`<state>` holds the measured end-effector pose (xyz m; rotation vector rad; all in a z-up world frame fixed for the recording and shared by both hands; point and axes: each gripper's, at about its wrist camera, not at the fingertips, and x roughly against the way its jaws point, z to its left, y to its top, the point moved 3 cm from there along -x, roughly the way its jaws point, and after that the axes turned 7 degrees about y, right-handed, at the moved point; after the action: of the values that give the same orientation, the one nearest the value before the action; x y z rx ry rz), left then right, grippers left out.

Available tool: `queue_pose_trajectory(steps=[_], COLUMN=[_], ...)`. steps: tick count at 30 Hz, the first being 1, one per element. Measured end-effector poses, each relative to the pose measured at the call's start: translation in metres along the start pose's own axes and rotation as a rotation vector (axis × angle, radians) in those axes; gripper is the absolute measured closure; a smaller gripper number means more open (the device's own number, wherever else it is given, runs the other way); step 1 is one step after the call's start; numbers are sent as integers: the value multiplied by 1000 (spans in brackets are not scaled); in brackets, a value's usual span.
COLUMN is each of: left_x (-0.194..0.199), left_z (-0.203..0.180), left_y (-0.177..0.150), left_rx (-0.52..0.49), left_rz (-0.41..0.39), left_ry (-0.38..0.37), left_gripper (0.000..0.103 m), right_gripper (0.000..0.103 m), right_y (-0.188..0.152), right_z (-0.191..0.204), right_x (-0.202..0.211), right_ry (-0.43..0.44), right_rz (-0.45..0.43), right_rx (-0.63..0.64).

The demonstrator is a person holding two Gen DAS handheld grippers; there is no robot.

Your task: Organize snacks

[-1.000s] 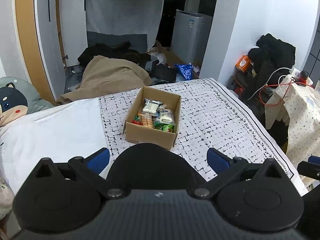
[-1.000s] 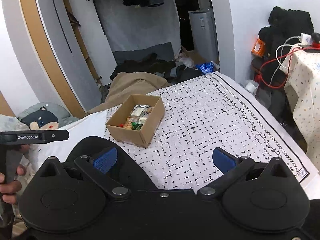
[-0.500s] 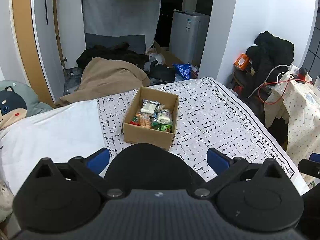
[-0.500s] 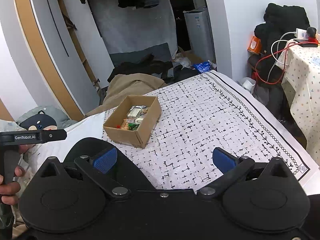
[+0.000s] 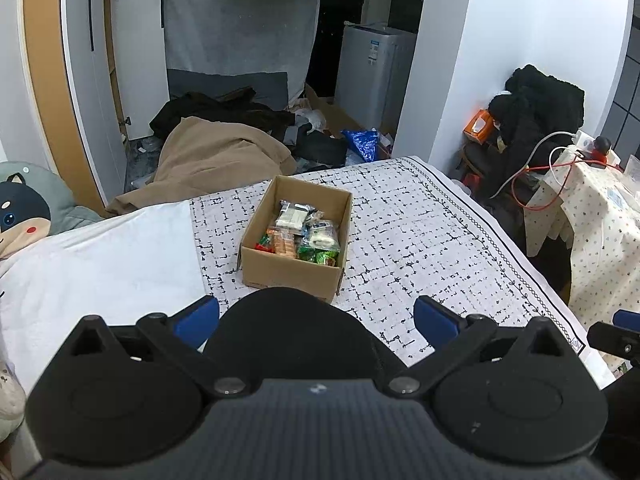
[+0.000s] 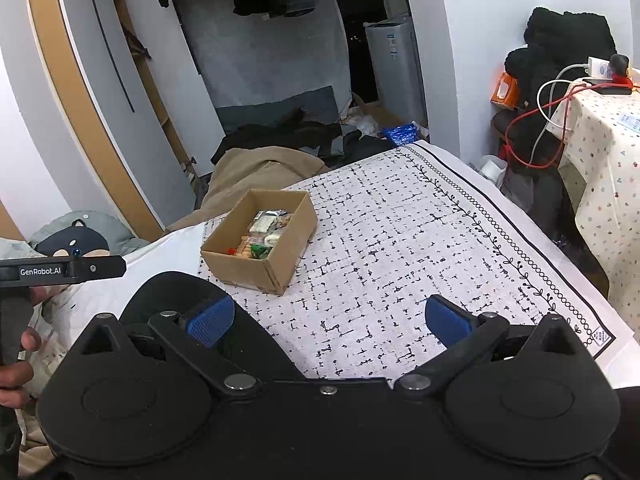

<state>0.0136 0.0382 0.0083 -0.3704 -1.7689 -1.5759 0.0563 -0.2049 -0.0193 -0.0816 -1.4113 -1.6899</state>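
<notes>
1. Left gripper (image 5: pixel 316 320): blue pads (image 5: pixel 196 317) spread wide, nothing between them, hovering above the near edge of the bed (image 5: pixel 100 264).
2. Right gripper (image 6: pixel 328 320): same story, blue pads (image 6: pixel 211 319) far apart, empty, hanging over the near part of the patterned cloth (image 6: pixel 400 248).
3. Right-wrist view, far left: the left unit's black bar marked "GenRobot.AI" pokes in, w/ the person's left hand (image 6: pixel 16 360) wrapped round the handle below it.
4. Straight ahead of both: cardboard box (image 5: pixel 296 240), open top, sitting on the cloth close to its left edge, right where cloth meets bare white sheet. Slightly skewed to the cloth's grid.
5. Inside the box: snacks (image 5: pixel 304 232), piled. A clear-wrapped pale pack toward the far wall, orange crackers and a red bit at the near-left corner, green packets at the near-right corner. Can't read labels.
6. Rest of the cloth: black-dash print w/ a vine border along the right edge.
7. Beyond the bed's far edge: tan blanket (image 5: pixel 216 160) heaped on the floor, dark clothes behind it.
8. Left side: cat-face plush cushion (image 5: pixel 24 208) by the bed's left edge.
9. Right side: small table w/ a dotted cover (image 5: pixel 600 216), red and white cables trailing over it.
</notes>
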Motion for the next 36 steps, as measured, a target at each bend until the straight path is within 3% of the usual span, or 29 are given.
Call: queue_pose_trajectory(steps=[36], left_x=[6], left_z=[-2], left_y=[-2], left_rx=[3], left_rz=[-8], left_ry=[-4], left_gripper=[0], right_gripper=[0], right_y=[-2], right_z=[-4], right_x=[0], right_ry=[2], right_rz=[-13], right_rx=[1])
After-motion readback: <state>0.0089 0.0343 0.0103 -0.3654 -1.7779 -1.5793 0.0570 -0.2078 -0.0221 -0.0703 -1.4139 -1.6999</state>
